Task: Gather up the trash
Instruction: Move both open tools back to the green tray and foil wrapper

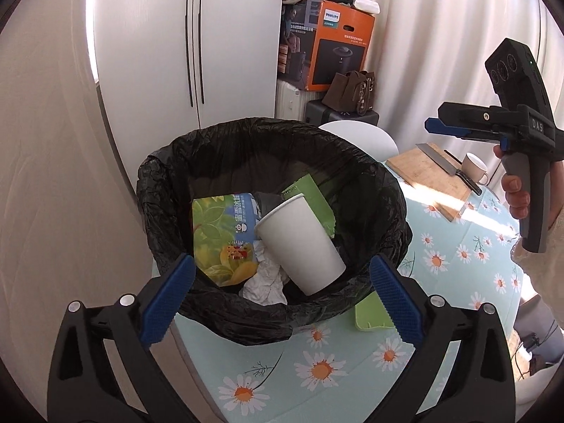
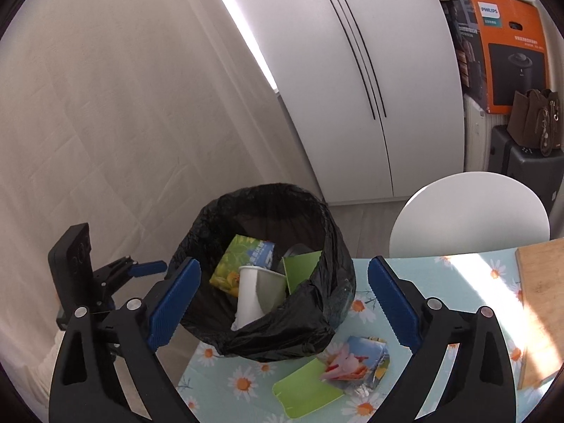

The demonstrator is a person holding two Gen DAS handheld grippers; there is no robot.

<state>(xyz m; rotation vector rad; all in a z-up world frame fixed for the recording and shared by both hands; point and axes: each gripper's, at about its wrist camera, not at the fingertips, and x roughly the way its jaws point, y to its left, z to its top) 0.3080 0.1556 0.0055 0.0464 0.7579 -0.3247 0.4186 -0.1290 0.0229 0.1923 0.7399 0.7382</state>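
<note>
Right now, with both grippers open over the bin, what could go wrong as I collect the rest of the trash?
1. The bin stands near the table's edge; a nudge from the left gripper might tip it off.
2. The paper cup lies tilted on top of the pile, so added trash may roll it out.
3. The green card lies flat beside the crumpled wrapper; the right gripper may slip on it.

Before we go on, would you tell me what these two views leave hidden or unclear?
- Bin: its bottom is buried under the paper cup, both views.
- Green card: left view, half hidden behind the bin rim.
- Crumpled wrapper: its print is too blurred to read, right view.
- Cutting board: cut off by the right view's edge.
</note>
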